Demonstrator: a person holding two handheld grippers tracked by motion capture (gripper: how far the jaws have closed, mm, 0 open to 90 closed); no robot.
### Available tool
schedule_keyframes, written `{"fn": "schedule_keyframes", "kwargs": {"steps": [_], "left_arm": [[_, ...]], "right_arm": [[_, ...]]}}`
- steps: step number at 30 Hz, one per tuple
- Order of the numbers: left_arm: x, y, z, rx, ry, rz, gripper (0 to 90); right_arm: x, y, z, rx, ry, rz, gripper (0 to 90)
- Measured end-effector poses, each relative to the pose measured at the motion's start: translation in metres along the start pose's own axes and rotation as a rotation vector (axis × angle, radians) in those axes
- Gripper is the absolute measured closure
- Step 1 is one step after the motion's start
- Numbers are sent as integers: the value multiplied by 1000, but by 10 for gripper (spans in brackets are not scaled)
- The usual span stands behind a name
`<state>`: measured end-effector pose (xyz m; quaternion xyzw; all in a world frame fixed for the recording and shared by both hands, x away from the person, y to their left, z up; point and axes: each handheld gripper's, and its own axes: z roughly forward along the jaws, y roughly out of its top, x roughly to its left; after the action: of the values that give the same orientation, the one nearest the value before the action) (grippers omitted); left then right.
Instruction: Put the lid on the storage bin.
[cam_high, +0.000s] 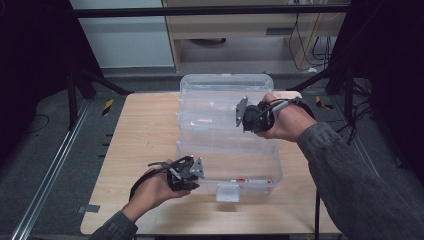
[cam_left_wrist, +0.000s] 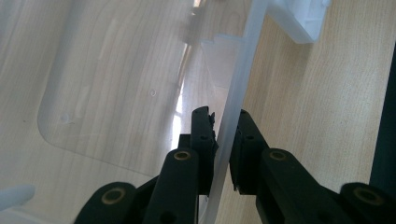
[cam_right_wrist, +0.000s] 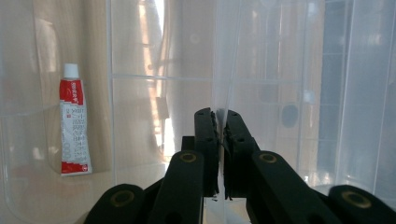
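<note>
Nearest, the left gripper (cam_high: 192, 172) pinches the near-left rim of the clear box (cam_high: 227, 100) on the table (cam_high: 145, 130); its jaws sit narrow with thin wall between them. Rightward, a tube (cam_right_wrist: 74, 126) lies inside. At far right, the right gripper (cam_high: 247, 117) clamps an upright inner wall. Light, slick, flexible plastic probably; rims give the firmest hold.
</note>
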<state>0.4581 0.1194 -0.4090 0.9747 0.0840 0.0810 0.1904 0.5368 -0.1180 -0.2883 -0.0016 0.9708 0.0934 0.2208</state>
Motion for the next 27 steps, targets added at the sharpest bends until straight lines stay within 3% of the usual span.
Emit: {"fn": "schedule_keyframes", "kwargs": {"steps": [5,8,15,16,17,19,20,27], "left_arm": [[0,0,0,0,0,-3,802],[1,0,1,-5,13,-17,800],[8,1,2,-1,34,-32,802],[4,0,3,-5,27,-92,802],[3,0,3,-6,28,-101,802],[3,0,3,-5,28,-101,801],[8,1,3,-4,37,-31,800],[8,0,3,-7,38,-33,793]], "right_arm": [[5,-1,-2,1,-10,-8,856],[-2,-2,1,7,2,5,852],[-18,3,11,-5,-18,18,852],[-18,3,11,-7,-18,16,853],[-17,3,11,-7,-18,10,854],[-15,4,9,-9,-21,0,857],[-13,4,8,-16,-22,-1,858],[-3,3,4,-14,-28,-9,860]]}}
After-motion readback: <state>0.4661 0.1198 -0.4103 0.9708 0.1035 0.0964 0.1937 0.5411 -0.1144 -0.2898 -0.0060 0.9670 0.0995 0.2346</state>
